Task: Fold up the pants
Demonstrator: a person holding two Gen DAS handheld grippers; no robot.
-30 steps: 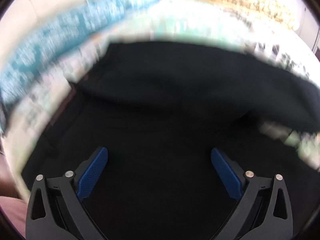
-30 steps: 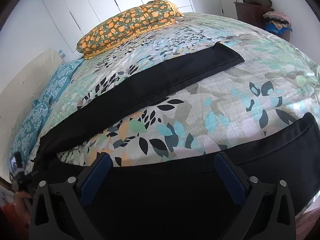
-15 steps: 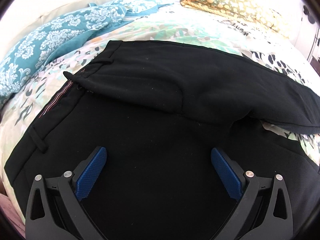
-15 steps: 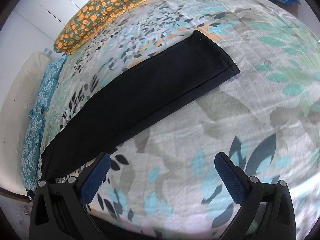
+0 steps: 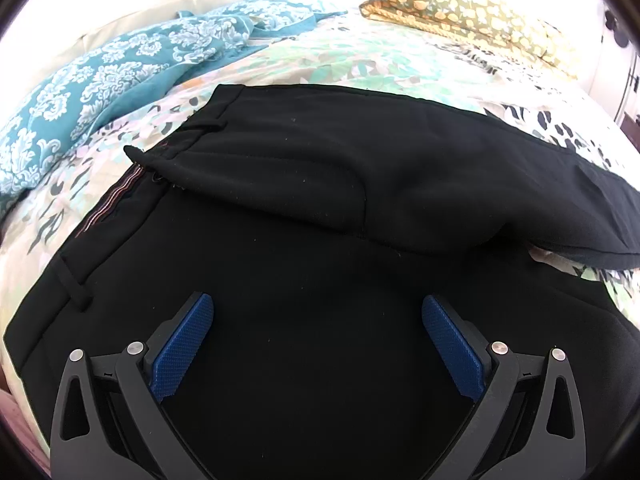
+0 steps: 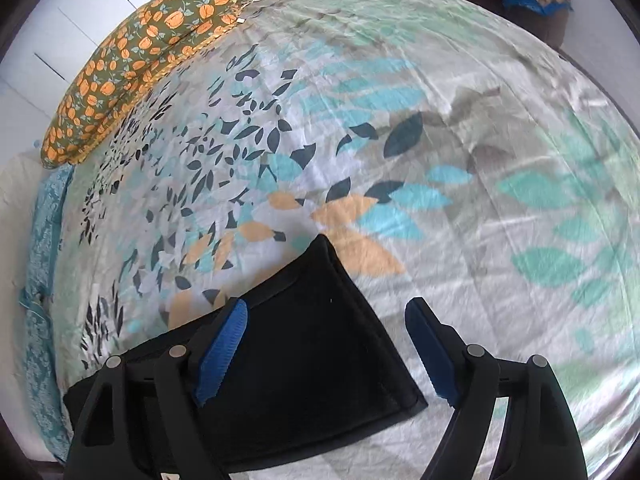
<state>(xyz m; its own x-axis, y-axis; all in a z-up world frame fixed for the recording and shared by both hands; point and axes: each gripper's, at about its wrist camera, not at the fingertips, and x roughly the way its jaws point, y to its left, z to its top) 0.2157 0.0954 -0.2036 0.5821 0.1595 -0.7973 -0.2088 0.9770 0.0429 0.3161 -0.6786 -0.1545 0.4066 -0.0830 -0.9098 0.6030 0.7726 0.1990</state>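
A pair of black woven trousers [image 5: 320, 208] is seen spread on a bed covered with a pale sheet printed with teal, black and orange leaves [image 6: 400, 128]. In the left wrist view, a teal damask-patterned cloth [image 5: 100, 84] is found bunched at the far left of the bed, and the waistband with its belt loops and striped inner lining is laid just right of it. One trouser leg is seen running from the waistband to the far right, its upper part lapped over the nearer half of the garment. The left tongs [image 5: 316, 340] are held wide above the black cloth of the nearer half, with nothing pressed between their blue ribbed pads [image 5: 180, 350]. An olive pillow printed with orange fruit [image 5: 460, 8] is set at the far right edge of the bed. In the right wrist view, the same pillow is seen at the far left, and the hemmed end of a trouser leg [image 6: 320, 344] is laid flat on the sheet near the camera. The right tongs [image 6: 326, 344] are poised over that hem; their jaws have just been closing, yet a clear gap is kept, with the hem's right corner lying between the pads untouched by them.
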